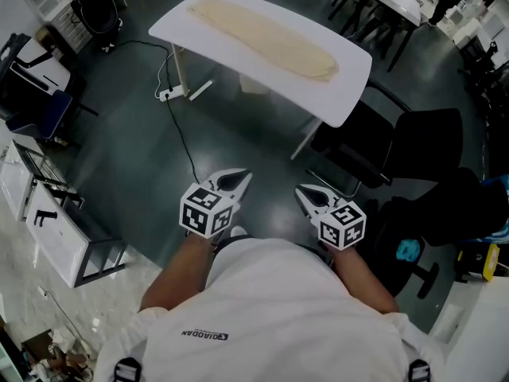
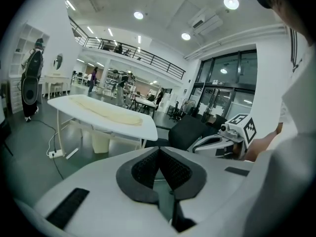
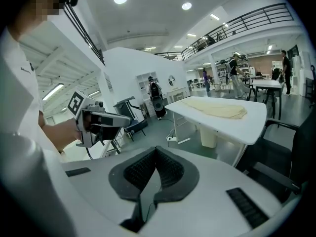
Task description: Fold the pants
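Step in hand: approach, nothing gripped yet. The pants (image 1: 262,38) lie stretched out lengthwise on the white worktop (image 1: 350,94), untouched and well apart from both claws. From here I can't tell whether the legs are already stacked on each other or side by side.

Left claw (image 1: 238,178): clenched, pads meeting, nothing between them (its own view confirms it, (image 2: 159,154)). Right claw (image 1: 304,192): same, shut tight and empty (image 3: 155,154). Both are held out in front of the person over bare floor (image 1: 143,134), side by side, pointing towards the worktop and slightly down.

Fold progress, my read: zero. The cloth looks like one long cream strip with no cross fold.

Next move needs:
- Close the gap to the worktop. A black chair (image 1: 398,146) stands at its near right corner and a cable (image 1: 179,130) runs across the floor on the left, so the way in is down the middle.
- Release both claws before reaching the cloth.
- Pick grab points: likely one end of the pants, one claw per corner, so the end can be carried over to the other end.

Risk: thin cloth lying flat on a smooth top, so the pads may only skim it or catch a single layer.
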The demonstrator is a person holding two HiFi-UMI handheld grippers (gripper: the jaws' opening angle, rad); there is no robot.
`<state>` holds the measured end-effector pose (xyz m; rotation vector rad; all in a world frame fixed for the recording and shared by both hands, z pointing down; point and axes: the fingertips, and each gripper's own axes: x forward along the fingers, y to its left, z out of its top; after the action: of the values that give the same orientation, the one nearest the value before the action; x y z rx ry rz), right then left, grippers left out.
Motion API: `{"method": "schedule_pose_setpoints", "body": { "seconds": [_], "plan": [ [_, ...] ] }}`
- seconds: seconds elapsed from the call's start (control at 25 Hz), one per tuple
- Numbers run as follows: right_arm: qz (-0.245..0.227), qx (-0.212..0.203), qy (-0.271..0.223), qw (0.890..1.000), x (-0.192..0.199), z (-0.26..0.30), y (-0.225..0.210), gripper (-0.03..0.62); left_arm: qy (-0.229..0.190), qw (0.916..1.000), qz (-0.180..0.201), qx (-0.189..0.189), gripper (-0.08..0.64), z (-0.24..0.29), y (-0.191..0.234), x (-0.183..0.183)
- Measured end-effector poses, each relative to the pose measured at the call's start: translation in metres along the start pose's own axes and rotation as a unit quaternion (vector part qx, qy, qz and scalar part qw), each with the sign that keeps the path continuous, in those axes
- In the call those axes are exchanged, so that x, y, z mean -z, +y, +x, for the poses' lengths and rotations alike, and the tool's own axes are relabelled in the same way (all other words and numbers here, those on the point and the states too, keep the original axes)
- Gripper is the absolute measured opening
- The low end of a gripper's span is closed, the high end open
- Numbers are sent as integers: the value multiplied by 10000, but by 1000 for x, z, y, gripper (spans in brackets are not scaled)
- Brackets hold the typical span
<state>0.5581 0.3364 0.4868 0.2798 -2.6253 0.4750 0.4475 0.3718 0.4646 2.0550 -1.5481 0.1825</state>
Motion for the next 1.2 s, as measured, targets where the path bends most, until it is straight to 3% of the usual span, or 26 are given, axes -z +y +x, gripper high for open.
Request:
{"method": "schedule_pose_setpoints", "body": {
  "seconds": [0.68,1.2],
  "plan": [
    [179,-95,-31,9998,-21,65,27,18,96,10000,-8,-26,28,-34,56,3],
    [161,-482,-131,9986,-58,128,6,18,63,9987,-167,-486,28,-34,108,-18]
  ]
}}
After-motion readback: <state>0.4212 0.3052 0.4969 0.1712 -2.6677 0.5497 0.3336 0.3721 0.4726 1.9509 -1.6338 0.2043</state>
